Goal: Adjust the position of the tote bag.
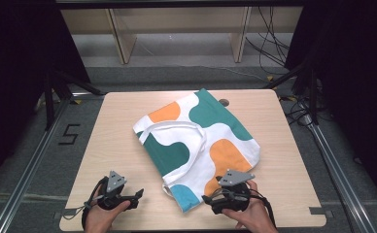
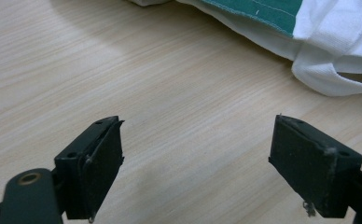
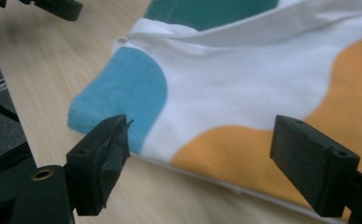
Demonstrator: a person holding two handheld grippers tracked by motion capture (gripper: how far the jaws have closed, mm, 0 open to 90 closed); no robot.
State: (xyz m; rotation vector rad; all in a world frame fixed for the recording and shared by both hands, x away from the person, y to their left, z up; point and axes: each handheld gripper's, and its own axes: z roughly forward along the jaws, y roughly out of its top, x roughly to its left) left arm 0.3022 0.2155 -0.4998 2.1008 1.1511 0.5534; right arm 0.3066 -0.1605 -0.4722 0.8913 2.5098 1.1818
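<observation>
Gripping well means both wide-open, empty grippers, left (image 1: pixel 139 195) and right (image 1: pixel 206 199), closing on the tote bag's (image 1: pixel 196 145) near edge.

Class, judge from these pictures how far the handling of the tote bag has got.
Done: the tote bag lies flat on the table. In hand: both claws are open near its close edge, the right claw at its blue corner, the left claw over bare wood. Left: gripping the bag; neither claw holds it yet.

one patterned tote bag (image 1: pixel 196 145) with two white handles, one table (image 1: pixel 113 126), two grippers.
</observation>
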